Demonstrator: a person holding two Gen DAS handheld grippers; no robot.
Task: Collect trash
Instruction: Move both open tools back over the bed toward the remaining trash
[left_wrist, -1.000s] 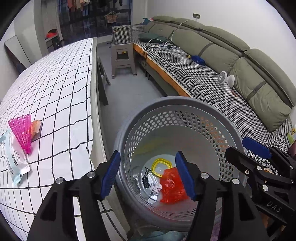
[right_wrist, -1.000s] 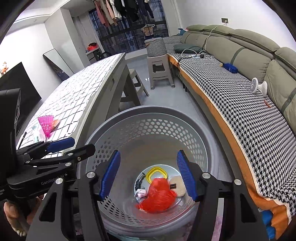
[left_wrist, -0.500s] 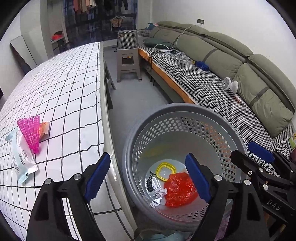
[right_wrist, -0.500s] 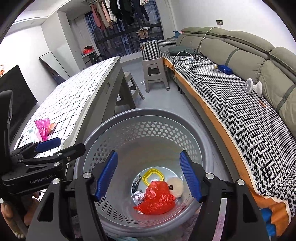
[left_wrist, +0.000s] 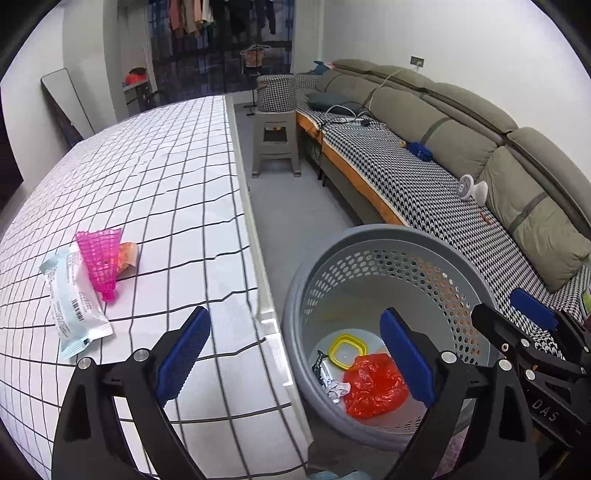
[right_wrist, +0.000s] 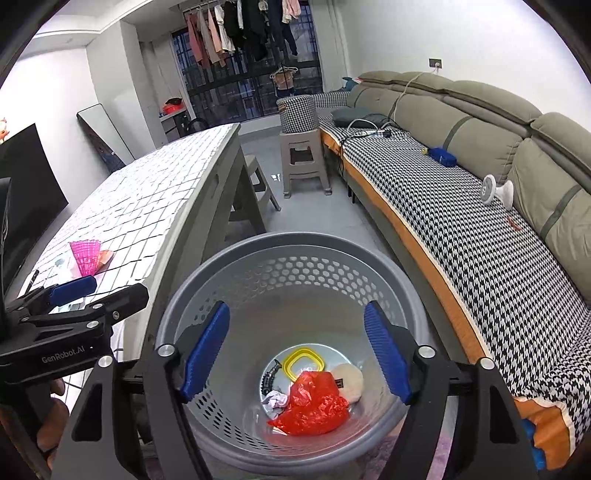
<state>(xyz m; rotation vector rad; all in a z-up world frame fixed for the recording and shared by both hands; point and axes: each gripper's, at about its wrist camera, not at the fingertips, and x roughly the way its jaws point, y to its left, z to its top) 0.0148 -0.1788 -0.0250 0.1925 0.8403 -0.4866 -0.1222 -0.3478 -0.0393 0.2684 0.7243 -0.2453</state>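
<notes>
Pink mesh cone (left_wrist: 99, 258), pale wrapper (left_wrist: 70, 302) and orange scrap (left_wrist: 128, 254): 3 pieces on the checked surface (left_wrist: 166, 192), far-left of the left tongs (left_wrist: 291, 354); wrapper's long axis runs near-to-far. Left tongs nearer. Both tongs opening, empty; right tongs (right_wrist: 297, 354) over the grey basket (right_wrist: 236, 258).

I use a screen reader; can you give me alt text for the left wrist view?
The left gripper, jaws opening and empty, hangs over a table edge beside a grey basket holding a red bag. A pink net and a wrapper lie on the table.

Red bag (right_wrist: 310, 404) — in grey basket (right_wrist: 295, 243)
</notes>
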